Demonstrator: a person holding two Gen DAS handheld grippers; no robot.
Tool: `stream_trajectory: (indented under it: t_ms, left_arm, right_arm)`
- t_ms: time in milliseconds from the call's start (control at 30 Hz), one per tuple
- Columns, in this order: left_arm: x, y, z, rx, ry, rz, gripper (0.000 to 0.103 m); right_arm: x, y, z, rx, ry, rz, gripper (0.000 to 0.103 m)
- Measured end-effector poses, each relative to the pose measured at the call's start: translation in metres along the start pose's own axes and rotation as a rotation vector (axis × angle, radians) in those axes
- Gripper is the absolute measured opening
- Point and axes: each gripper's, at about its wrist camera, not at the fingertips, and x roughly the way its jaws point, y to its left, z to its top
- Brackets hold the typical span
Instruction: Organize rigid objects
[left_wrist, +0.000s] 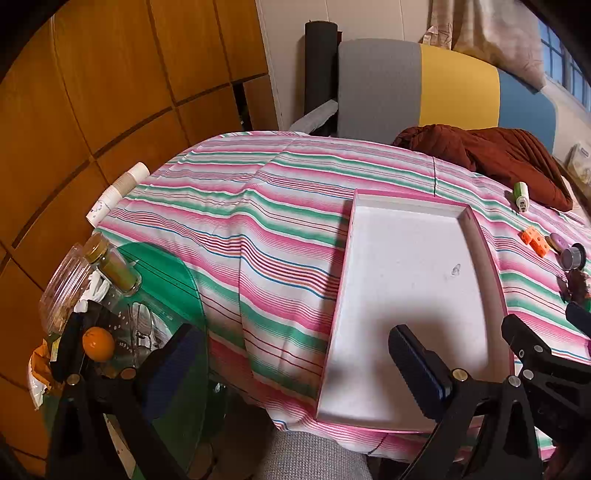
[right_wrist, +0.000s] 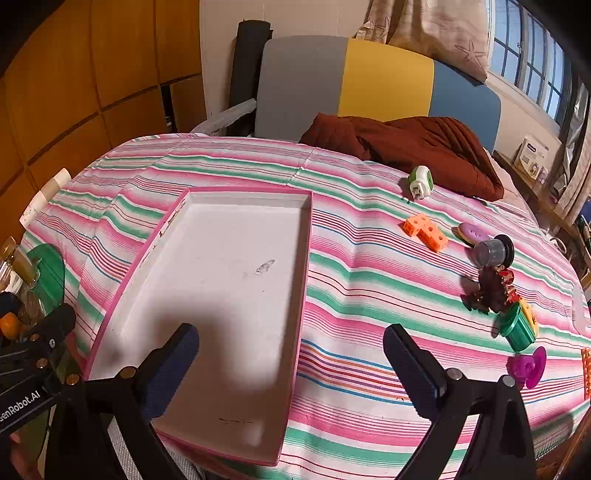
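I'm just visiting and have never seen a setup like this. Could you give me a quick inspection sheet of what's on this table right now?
Surface: striped cloth over a table, rumpled.
Job's things: pink-rimmed tray, nothing in it; to its right lie an orange L-shaped block, a green-and-white gadget, a purple disc, a grey cap, a dark toy figure, a green container and a magenta suction cup.
Clutter: brown jacket at the far edge; jars and an orange on a green side table.
Grippers: left gripper and right gripper both open, holding nothing.
Cables: nothing seen.
Surroundings: wooden panels, window.
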Motion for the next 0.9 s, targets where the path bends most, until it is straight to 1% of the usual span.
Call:
stream_trajectory:
  t_ms: [333,900]
  left_arm:
    - [0.0001,0.0002,-0.0005,0.002,0.004,-0.003,0.103]
    - [0.0038,-0.0027,-0.0024,0.008,0.021,0.004,0.103]
  right_arm:
    - [-0.0022,0.0028,0.001,-0.013,-0.008,0.006,0.102]
    - [-0.0001,0.0002,-0.0009,-0.005,0.009,0.021,0.102]
